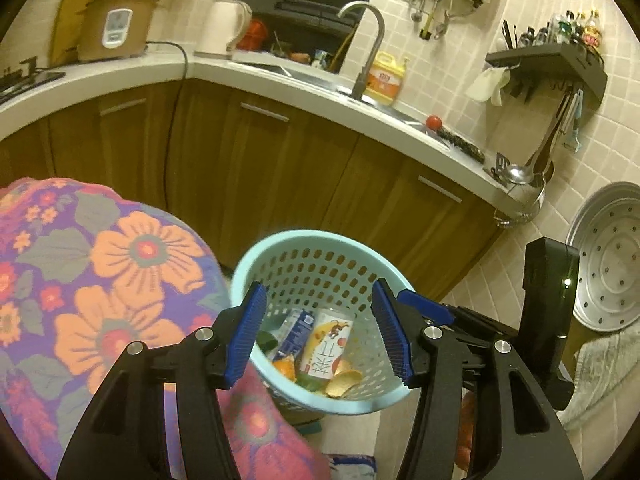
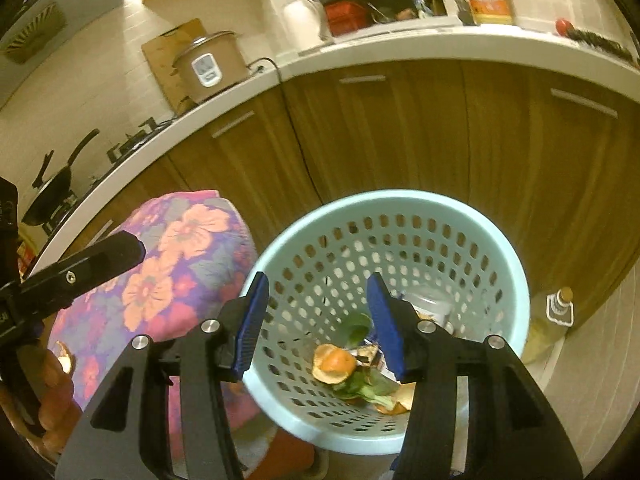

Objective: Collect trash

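Observation:
A light blue perforated trash basket [image 1: 280,248] stands on the floor beside a table with a floral cloth [image 1: 100,272]; it also shows in the right wrist view [image 2: 400,204]. Inside lie a drink bottle [image 1: 326,342], a blue carton [image 1: 296,330], orange peel [image 2: 334,362] and green leaves [image 2: 366,386]. My left gripper [image 1: 318,338] is open and empty above the basket. My right gripper [image 2: 318,326] is open and empty above the basket mouth. A piece of orange peel [image 2: 64,356] lies on the table edge at the left of the right wrist view.
Wooden cabinets [image 1: 260,168] under a white counter [image 1: 120,80] run behind the basket. The counter holds a rice cooker [image 1: 116,26], kettle [image 1: 222,28], sink tap [image 1: 368,48] and tomato [image 1: 433,122]. A bottle [image 2: 558,306] stands on the floor right of the basket.

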{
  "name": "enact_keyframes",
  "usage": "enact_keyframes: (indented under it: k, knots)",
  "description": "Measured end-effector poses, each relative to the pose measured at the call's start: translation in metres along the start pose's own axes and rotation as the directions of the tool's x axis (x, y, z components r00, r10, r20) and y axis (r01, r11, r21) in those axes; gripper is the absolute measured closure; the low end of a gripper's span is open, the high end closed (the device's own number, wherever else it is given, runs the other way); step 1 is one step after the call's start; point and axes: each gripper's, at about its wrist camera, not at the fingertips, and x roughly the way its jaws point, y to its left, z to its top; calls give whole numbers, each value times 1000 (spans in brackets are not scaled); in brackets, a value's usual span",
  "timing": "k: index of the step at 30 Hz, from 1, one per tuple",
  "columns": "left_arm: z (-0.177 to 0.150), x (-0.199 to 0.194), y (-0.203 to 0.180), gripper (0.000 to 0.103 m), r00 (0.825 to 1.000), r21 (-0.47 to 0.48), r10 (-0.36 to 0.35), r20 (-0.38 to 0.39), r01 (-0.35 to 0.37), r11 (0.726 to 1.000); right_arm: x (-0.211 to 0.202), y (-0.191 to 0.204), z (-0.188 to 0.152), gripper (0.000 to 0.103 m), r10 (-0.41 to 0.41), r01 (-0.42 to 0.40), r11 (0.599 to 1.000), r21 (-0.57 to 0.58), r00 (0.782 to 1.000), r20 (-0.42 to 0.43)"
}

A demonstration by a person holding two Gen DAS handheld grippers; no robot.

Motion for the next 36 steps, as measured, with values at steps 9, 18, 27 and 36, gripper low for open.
enact_keyframes:
  k: [9, 18, 27, 36]
  knots:
    - [-5, -37, 13, 49, 993, -6, 50, 104, -50, 999, -21, 31, -2, 55, -18, 21, 999, -50, 998, 54]
    - [-29, -71, 24, 30, 935, 20, 253, 248, -266, 964, -33, 68, -18, 45, -101, 118, 984, -132, 987, 128]
    - [-38, -86, 45, 23, 873, -15, 357, 332, -374, 927, -41, 98, -24, 35, -134, 171, 970, -170, 968, 210]
    - [-39, -91, 45, 22, 844, -14, 396, 363, -420, 908, -38, 113, -28, 31, -151, 198, 962, -191, 960, 236]
